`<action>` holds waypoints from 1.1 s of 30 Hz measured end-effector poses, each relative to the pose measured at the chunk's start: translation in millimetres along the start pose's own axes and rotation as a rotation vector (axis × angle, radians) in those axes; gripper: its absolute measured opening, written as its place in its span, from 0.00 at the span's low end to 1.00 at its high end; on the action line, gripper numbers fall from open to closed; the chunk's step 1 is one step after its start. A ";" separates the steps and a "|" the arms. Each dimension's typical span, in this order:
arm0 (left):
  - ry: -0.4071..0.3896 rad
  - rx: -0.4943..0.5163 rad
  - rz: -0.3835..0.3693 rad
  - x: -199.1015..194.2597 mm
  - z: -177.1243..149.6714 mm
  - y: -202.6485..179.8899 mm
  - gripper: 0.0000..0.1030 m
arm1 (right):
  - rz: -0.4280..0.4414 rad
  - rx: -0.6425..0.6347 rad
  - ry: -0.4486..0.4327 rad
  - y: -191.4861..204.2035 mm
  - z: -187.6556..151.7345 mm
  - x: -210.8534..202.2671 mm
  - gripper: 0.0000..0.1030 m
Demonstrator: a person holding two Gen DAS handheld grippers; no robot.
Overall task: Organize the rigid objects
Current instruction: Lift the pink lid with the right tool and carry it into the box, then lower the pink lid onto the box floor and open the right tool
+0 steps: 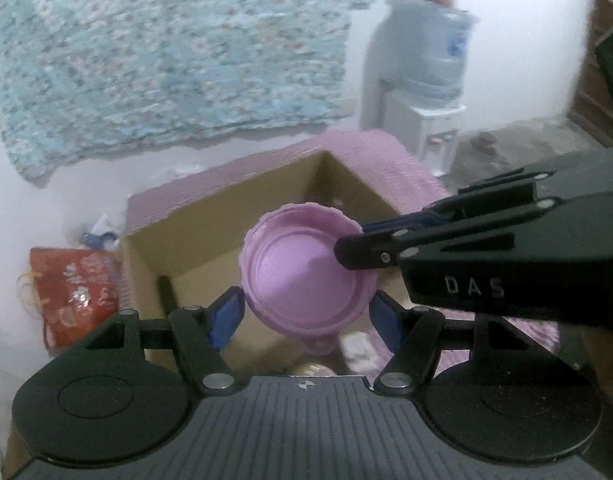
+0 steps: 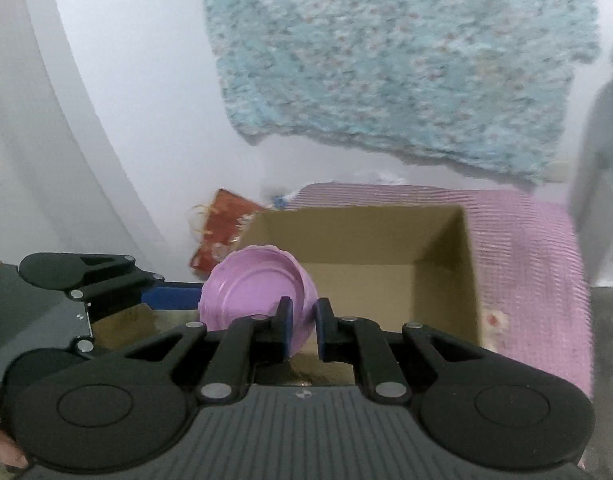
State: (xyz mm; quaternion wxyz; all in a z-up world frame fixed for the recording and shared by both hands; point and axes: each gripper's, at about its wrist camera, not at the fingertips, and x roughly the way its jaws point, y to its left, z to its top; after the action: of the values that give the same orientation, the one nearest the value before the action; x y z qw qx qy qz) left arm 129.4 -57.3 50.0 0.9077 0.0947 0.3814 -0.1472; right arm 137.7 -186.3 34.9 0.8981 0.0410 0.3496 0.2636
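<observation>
A pink plastic bowl (image 1: 306, 272) hangs over an open cardboard box (image 1: 210, 240). My right gripper (image 1: 358, 246) comes in from the right and is shut on the bowl's rim; in the right wrist view the bowl (image 2: 254, 292) sits between its blue pads (image 2: 284, 332). My left gripper (image 1: 306, 316) is open, with its blue pads (image 1: 226, 316) on either side of the bowl and apart from it. The left gripper also shows in the right wrist view (image 2: 174, 294), beside the bowl. The box (image 2: 366, 248) lies below.
The box stands on a pink striped cloth (image 1: 410, 168). A red packet (image 1: 74, 292) lies left of the box. A water dispenser (image 1: 426, 80) stands at the back right. A light blue patterned cloth (image 1: 166, 52) hangs on the white wall. Small items lie in the box (image 1: 358, 348).
</observation>
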 end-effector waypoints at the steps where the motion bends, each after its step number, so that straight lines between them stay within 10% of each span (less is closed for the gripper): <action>1: 0.024 -0.018 0.003 8.9 4.6 9.1 0.67 | 0.020 0.006 0.029 -4.0 10.7 13.6 0.13; 16: 0.501 -0.265 -0.140 155.4 -11.3 87.0 0.67 | 0.135 0.170 0.582 -71.0 29.4 212.9 0.12; 33: 0.497 -0.270 -0.103 156.0 -7.6 89.5 0.71 | 0.107 0.185 0.697 -58.6 14.0 247.9 0.14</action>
State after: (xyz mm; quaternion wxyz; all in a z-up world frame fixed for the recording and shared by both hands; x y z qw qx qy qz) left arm 258.6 -1.5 -62.4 0.7821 -0.0133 0.6126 -0.1133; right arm 325.7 -110.6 -120.0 0.7024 0.0482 0.6545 0.2756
